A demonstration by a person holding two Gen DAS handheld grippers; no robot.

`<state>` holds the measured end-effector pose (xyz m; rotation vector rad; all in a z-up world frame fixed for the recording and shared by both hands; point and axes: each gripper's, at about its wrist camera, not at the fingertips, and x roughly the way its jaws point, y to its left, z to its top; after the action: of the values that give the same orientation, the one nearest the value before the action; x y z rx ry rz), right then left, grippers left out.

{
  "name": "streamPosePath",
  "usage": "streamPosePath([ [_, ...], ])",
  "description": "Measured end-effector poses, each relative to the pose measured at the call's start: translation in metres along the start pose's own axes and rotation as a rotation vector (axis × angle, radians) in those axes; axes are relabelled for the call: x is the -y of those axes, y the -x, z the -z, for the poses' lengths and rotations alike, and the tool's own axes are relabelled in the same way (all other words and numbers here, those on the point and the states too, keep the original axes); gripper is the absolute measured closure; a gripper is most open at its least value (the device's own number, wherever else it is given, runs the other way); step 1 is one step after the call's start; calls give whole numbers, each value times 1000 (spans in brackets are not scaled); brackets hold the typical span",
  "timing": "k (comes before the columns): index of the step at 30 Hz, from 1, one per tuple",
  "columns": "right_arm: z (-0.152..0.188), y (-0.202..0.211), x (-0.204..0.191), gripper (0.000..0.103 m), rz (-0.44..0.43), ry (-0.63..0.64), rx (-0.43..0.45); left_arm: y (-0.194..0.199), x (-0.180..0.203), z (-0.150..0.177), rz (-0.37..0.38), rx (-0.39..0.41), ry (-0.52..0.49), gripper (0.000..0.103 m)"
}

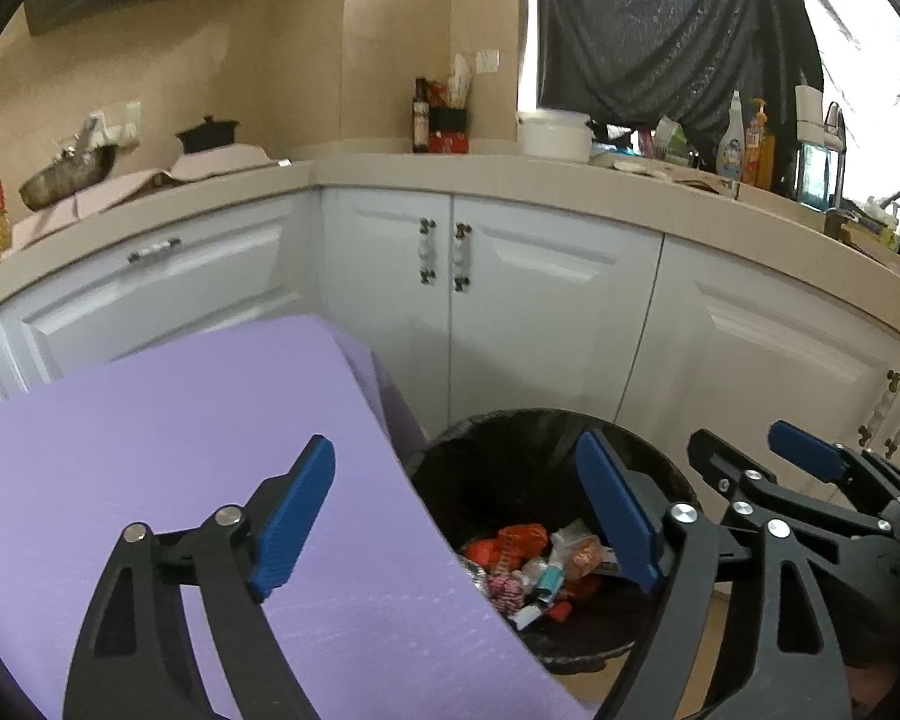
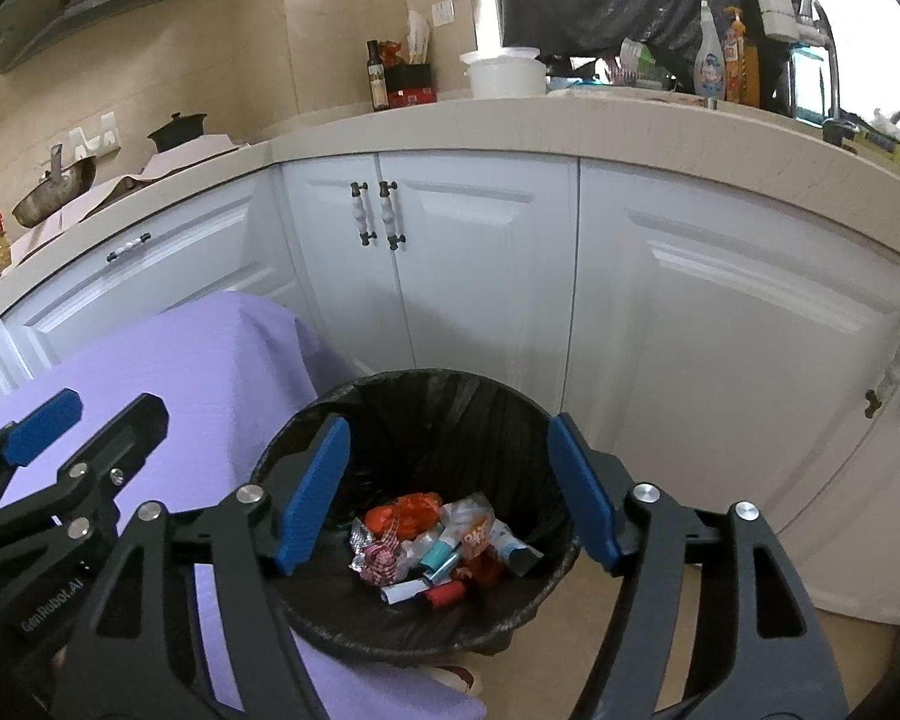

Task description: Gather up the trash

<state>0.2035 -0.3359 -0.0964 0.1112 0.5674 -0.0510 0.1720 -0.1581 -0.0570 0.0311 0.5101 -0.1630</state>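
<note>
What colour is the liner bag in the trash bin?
Black liner bag, clearest in the right wrist view.

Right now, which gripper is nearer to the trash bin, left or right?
Right. The right gripper hangs open directly over the trash bin, its fingers framing the wrappers inside. The left gripper, also open, sits off to the bin's side, partly over the purple cloth.

Soft daylight, window glare, fisheye warping
</note>
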Motion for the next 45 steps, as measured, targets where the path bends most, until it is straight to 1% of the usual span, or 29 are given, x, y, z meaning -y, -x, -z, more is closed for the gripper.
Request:
streamPosePath([
  [4, 3, 18, -8, 27, 7, 4, 18, 17, -6, 2, -25, 25, -17, 19],
  [7, 6, 30, -16, 26, 11, 18, 29, 28, -10, 3, -38, 37, -29, 19],
  [13, 13, 58, -31, 25, 12, 31, 54, 48, -24, 6, -40, 44, -18, 18],
  [18, 20, 76, -39, 24, 12, 40, 64, 63, -31, 11, -54, 55, -30, 18],
  [23, 26, 93, -45, 24, 11, 49, 64, 75, -40, 18, -46, 42, -7, 17],
  [28, 30, 108, -50, 24, 13, 58, 79, 87, -45, 22, -53, 55, -2, 17],
  [34, 33, 121, -54, 24, 15, 64, 91, 100, -49, 25, -55, 84, -6, 17],
  [45, 34, 133, -61, 24, 21, 73, 115, 109, -57, 29, -49, 97, 5, 17],
])
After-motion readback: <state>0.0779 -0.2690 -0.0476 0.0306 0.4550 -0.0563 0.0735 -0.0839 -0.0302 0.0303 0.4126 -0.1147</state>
